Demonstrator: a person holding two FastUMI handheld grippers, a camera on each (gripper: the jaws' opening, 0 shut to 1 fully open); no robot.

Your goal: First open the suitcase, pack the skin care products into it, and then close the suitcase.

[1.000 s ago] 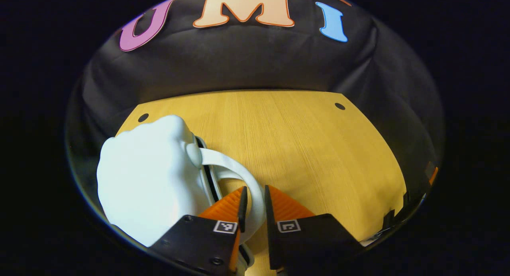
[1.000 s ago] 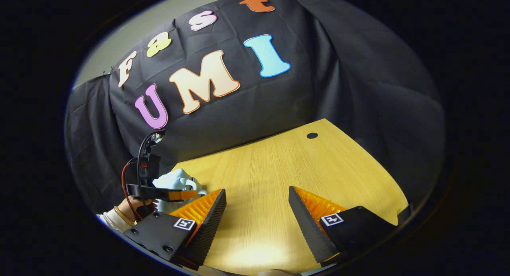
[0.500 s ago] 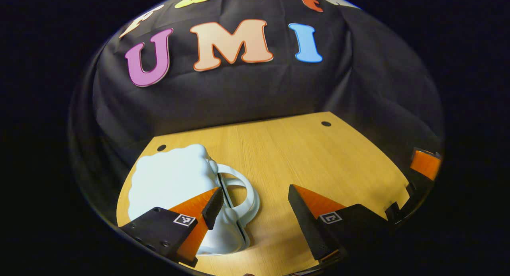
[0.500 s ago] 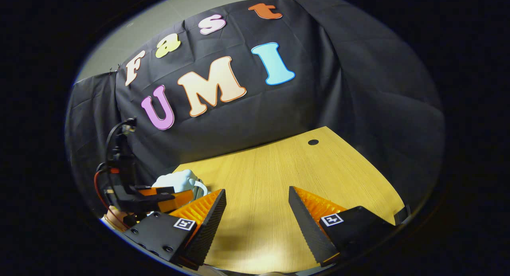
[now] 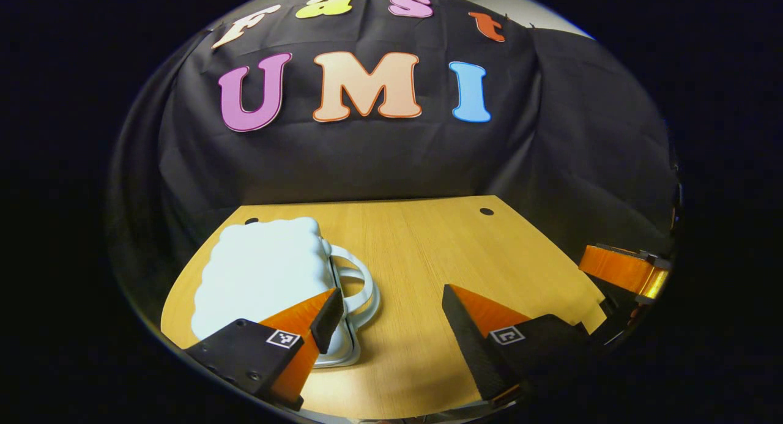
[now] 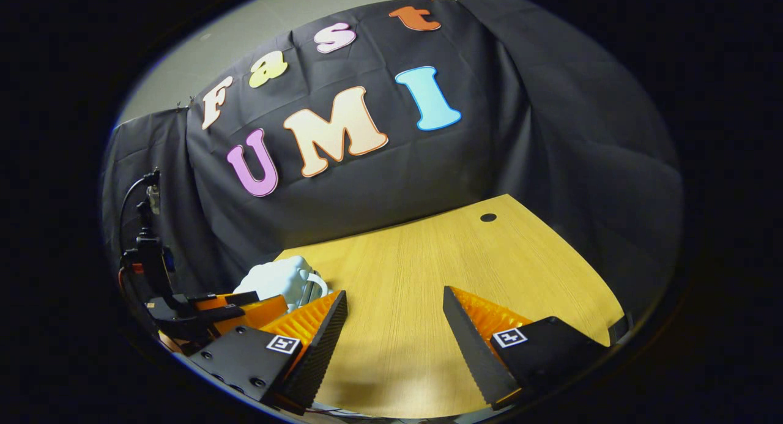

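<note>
While closed, suitcase (image 5: 263,271) on table (image 5: 428,252).

white cloud-shaped suitcase (image 5: 263,271) closed, lying flat, handle (image 5: 358,283) toward the open jaws' gap, body behind left finger.

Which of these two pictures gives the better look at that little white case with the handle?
The left gripper view: the white case lies near and large on the table, closed, handle towards the middle. In the right gripper view it is small, distant, partly behind the left gripper.
</note>
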